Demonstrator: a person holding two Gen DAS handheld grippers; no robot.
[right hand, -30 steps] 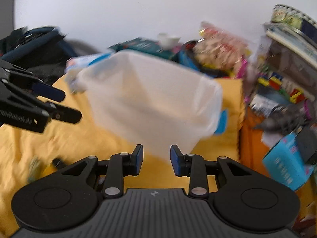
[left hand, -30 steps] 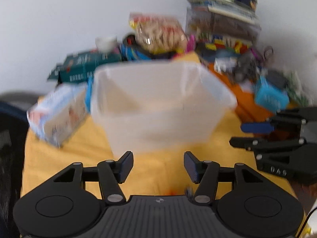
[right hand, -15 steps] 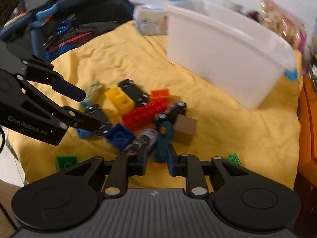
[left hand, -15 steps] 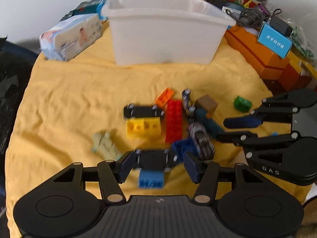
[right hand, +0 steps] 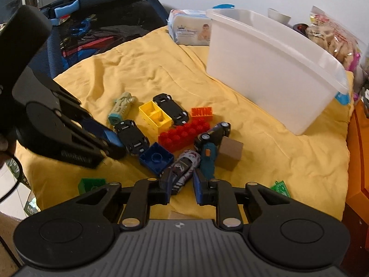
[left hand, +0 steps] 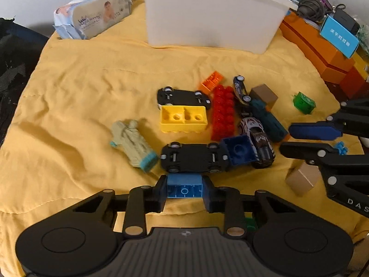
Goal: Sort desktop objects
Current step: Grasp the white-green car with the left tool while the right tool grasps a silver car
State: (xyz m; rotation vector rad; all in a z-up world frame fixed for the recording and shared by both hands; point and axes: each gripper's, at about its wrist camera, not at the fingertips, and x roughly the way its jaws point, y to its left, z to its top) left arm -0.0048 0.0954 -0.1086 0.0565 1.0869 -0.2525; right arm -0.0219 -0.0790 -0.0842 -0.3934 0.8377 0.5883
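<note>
Toys lie on a yellow cloth [left hand: 80, 87]. My left gripper [left hand: 184, 192] is open, its fingers either side of a light blue brick [left hand: 184, 185], just in front of an overturned black car [left hand: 193, 158]. My right gripper [right hand: 182, 188] is open around the front of a white and black toy car [right hand: 185, 165], next to a teal toy [right hand: 207, 160]. Nearby lie a yellow brick [left hand: 183, 118], a red brick [left hand: 222, 113], a dark blue brick [left hand: 238, 150], an orange brick [left hand: 212, 80], a second black car [left hand: 183, 95] and a pale green figure [left hand: 132, 142]. A white bin [left hand: 212, 16] stands behind.
A pack of wipes [left hand: 92, 13] lies left of the bin. Orange boxes [left hand: 318, 48] and clutter line the right side. A dark bag [right hand: 96, 30] sits beyond the cloth's left edge. Brown cubes [left hand: 302, 177] and green bricks [left hand: 304, 102] lie at the pile's edge.
Both grippers have dropped from facing the bin to low over the toy pile. The left has come around the light blue brick, the right around the white and black car.
</note>
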